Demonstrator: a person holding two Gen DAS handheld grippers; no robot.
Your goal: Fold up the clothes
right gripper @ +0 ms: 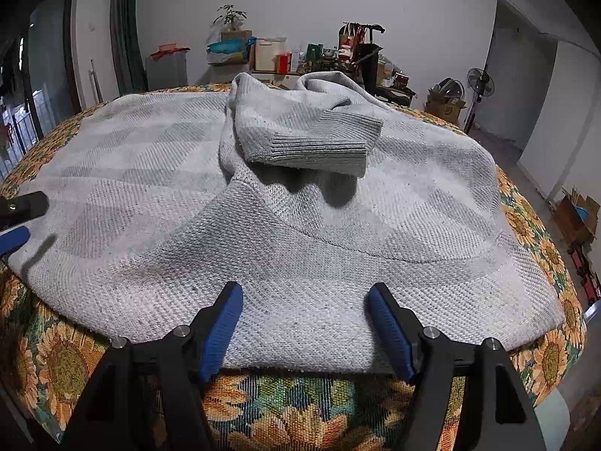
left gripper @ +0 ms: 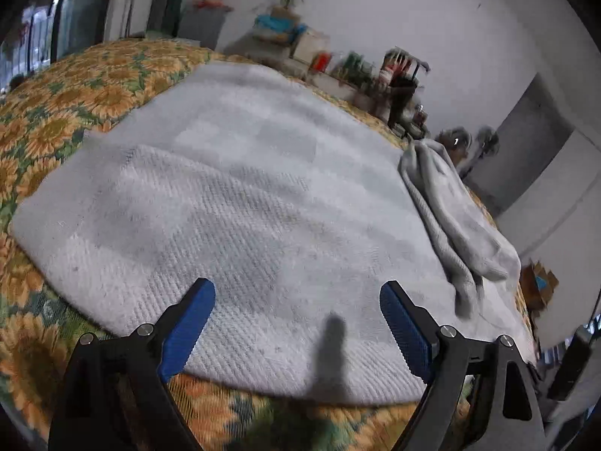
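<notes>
On the sunflower-patterned cloth (right gripper: 296, 413) that covers the table lies a pale grey knitted sweater (right gripper: 293, 263), spread flat with its near hem close to the table's front edge; at the far left of the right wrist view the tip of the left gripper (right gripper: 17, 221) shows, one black finger and one blue pad just over the sweater's left edge; in its own view the left gripper (left gripper: 296, 300) hangs above the near hem, its blue pads (left gripper: 189, 323) set wide apart with only flat knit showing between them, nothing pinched, and a dark shadow of a finger falling on the cloth below; further right in that view a folded sleeve (left gripper: 454, 221) lies along the sweater's right side; in the right wrist view the same sleeve (right gripper: 308, 139) lies bent across the upper middle of the garment, its ribbed cuff (right gripper: 323, 154) pointing right and resting on the body; the right gripper (right gripper: 305, 300) hovers over the near hem at the middle, jaws well parted, gripping nothing, the hem passing under the gap; behind the table stand cluttered shelves (right gripper: 300, 60) with a potted plant (right gripper: 231, 17), and at the far right a standing fan (right gripper: 480, 82) beside a doorway.
</notes>
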